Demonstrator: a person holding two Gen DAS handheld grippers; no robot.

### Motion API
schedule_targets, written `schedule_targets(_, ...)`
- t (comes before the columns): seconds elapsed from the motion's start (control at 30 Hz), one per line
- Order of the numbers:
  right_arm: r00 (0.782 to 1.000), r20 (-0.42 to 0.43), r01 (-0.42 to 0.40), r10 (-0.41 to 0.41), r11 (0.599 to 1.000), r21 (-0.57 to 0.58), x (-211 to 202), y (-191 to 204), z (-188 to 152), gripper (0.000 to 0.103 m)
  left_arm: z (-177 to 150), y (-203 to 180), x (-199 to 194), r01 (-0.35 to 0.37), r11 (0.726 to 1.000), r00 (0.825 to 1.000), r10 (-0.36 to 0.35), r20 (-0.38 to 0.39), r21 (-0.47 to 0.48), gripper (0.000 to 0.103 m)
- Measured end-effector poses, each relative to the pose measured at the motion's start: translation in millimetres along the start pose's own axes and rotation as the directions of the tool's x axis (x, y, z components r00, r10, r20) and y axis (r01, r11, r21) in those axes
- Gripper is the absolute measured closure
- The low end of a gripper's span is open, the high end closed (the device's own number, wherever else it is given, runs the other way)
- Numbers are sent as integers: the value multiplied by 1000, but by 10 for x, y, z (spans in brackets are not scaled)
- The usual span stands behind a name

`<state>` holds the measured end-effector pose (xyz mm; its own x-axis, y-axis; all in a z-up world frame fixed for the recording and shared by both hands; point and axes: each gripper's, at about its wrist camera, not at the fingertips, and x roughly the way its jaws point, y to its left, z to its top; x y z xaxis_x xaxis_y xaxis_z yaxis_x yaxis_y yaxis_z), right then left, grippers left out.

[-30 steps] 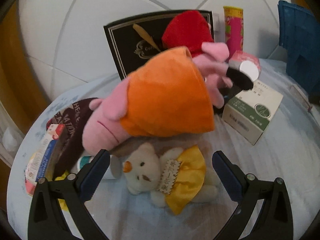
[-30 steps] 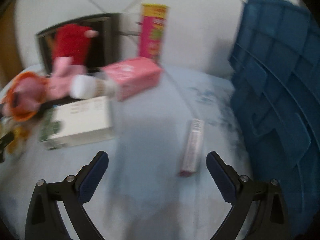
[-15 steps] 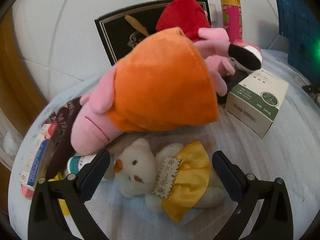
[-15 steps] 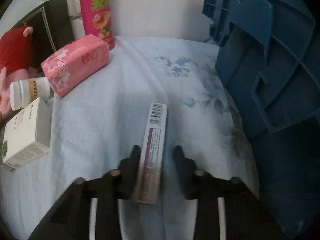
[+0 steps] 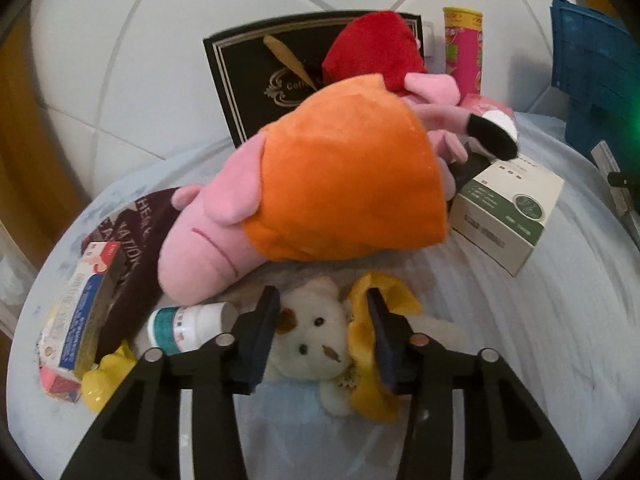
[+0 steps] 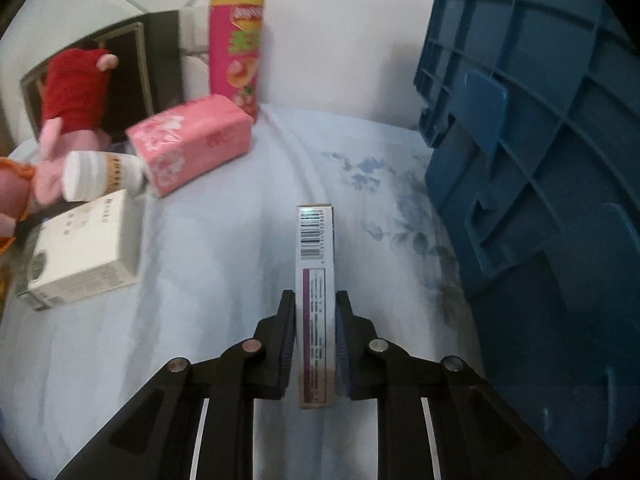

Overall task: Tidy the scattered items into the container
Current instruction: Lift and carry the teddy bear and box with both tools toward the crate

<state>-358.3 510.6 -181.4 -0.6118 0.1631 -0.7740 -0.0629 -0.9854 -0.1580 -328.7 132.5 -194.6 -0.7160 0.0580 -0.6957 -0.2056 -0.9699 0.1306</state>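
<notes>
My left gripper point(image 5: 322, 300) is shut on the head of a small white teddy bear point(image 5: 316, 334) in a yellow dress, which lies on the pale blue cloth. A big pink plush in an orange dress point(image 5: 340, 184) lies just behind it. My right gripper point(image 6: 315, 304) is shut on a slim long box with a barcode point(image 6: 315, 264), held edge-up just above the cloth. The blue plastic crate point(image 6: 540, 152) stands to its right and shows at the far right of the left wrist view point(image 5: 592, 80).
A white-and-green box point(image 5: 508, 216), a pink tissue pack point(image 6: 192, 148), a white bottle point(image 6: 100, 176), a pink chips can point(image 6: 238, 44) and a black framed box point(image 5: 280, 76) lie around. At left lie a small bottle point(image 5: 188, 324), a dark bag point(image 5: 132, 248) and a snack carton point(image 5: 80, 312).
Both grippers went from wide open to closed. The left closed on the teddy bear's head. The right moved onto the slim box, closed on it and lifted it slightly.
</notes>
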Motion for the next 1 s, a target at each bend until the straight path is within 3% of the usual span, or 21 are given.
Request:
schedule_targets(0.17, 1000, 27, -15, 16, 999, -40, -165, 118, -57, 85, -102, 21, -176, 14, 1000, 1000, -14, 8, 1, 65)
schedule_targets(0.63, 984, 135, -107, 116, 992, -67, -999, 300, -262, 85, -151, -122, -1124, 65, 997, 988, -71, 134, 48, 66)
schedule_targets(0.87, 970, 185, -147, 157, 987, -70, -1733, 412, -484, 85, 25, -341, -1705, 124, 986, 963, -146, 225, 109, 66)
schedule_targets(1.0, 959, 232, -160, 164, 986, -37, -2269, 368, -609, 85, 237, -541, -2108, 184, 968, 933, -227, 278, 171, 66)
